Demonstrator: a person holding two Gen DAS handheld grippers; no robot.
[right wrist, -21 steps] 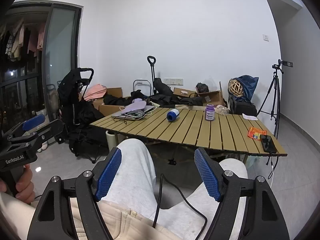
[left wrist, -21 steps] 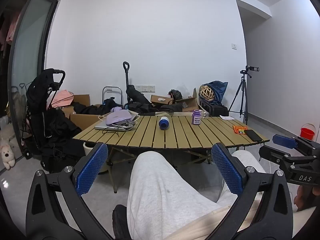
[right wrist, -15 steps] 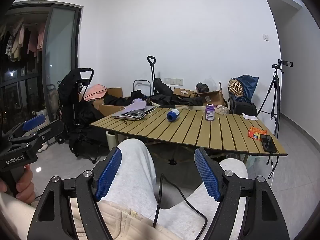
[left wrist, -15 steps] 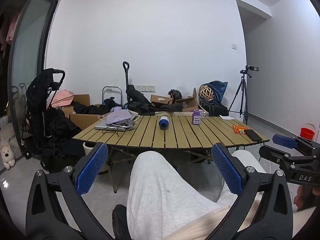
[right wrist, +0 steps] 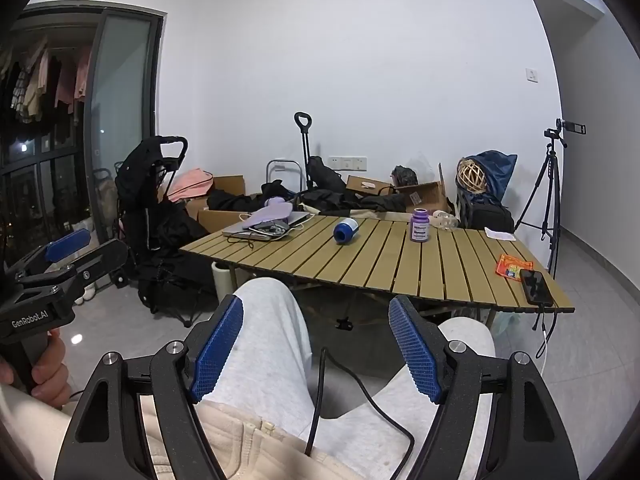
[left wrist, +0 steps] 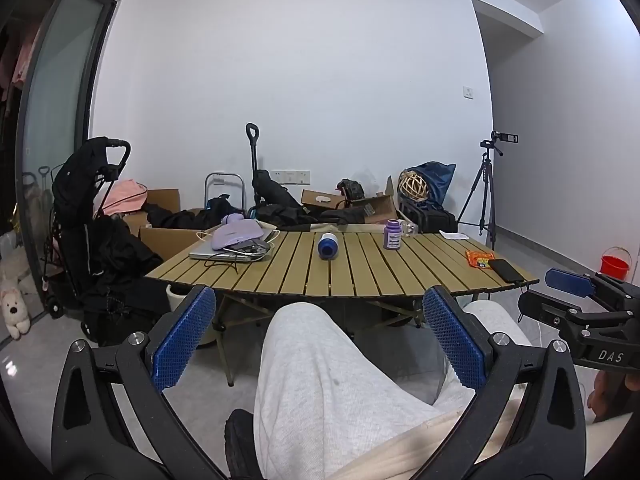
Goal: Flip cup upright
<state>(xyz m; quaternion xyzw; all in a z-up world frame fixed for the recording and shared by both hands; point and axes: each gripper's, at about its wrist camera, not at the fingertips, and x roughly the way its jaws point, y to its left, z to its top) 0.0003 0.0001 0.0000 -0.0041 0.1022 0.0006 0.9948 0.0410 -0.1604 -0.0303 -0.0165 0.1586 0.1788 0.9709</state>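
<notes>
A blue and white cup (left wrist: 328, 245) lies on its side near the middle of the wooden slat table (left wrist: 360, 276), its blue end toward me. It also shows in the right wrist view (right wrist: 345, 230). My left gripper (left wrist: 320, 336) is open and empty, held low over my lap, well short of the table. My right gripper (right wrist: 316, 348) is open and empty, also over my lap. Each gripper shows at the edge of the other's view.
A purple bottle (left wrist: 392, 234) stands right of the cup. A laptop with a purple item (left wrist: 236, 242) lies at the table's left. An orange packet (left wrist: 480, 259) and a phone (left wrist: 506, 270) lie at the right edge. Stroller, boxes, bags and a tripod (left wrist: 486, 196) stand around.
</notes>
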